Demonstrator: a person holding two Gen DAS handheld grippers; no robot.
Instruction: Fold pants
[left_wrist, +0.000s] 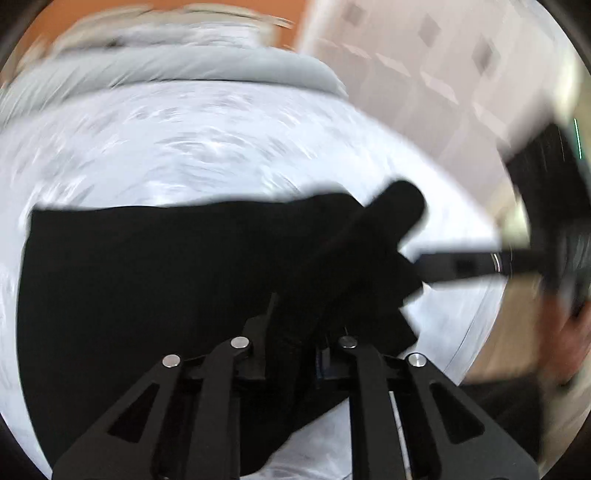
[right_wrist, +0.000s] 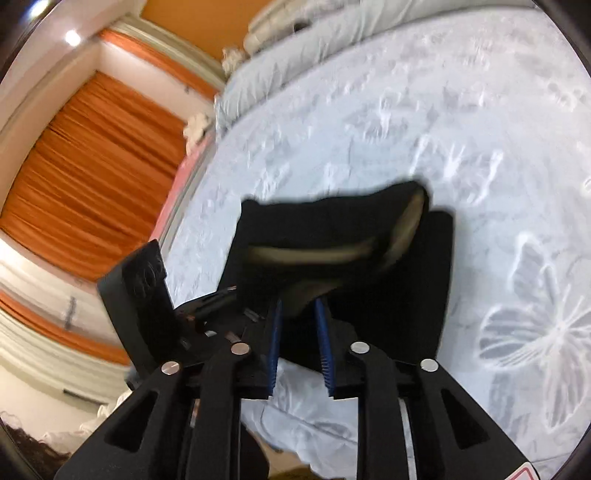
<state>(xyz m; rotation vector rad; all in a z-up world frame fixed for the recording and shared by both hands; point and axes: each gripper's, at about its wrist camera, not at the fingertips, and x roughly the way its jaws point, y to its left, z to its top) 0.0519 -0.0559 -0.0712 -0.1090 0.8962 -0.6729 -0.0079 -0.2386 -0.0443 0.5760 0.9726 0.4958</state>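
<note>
Black pants (left_wrist: 147, 277) lie spread on a white bed sheet (left_wrist: 184, 147) with a butterfly pattern. My left gripper (left_wrist: 291, 317) is shut on a bunched fold of them; the cloth hides its fingertips. From the right, the right gripper (left_wrist: 461, 264) reaches into the same lifted edge. In the right wrist view the pants (right_wrist: 406, 277) are raised, showing a tan inner lining (right_wrist: 402, 229). My right gripper (right_wrist: 298, 306) is shut on that fold, its blue pads (right_wrist: 275, 332) close together. The left gripper's body (right_wrist: 140, 295) sits just to the left.
A grey duvet (left_wrist: 184, 70) lies across the far end of the bed. Orange curtains (right_wrist: 92, 166) hang beyond the bed's left edge (right_wrist: 184, 206). A person's hand (left_wrist: 569, 332) holds the right gripper at the right. White panelled wall (left_wrist: 424, 55) stands beyond the bed.
</note>
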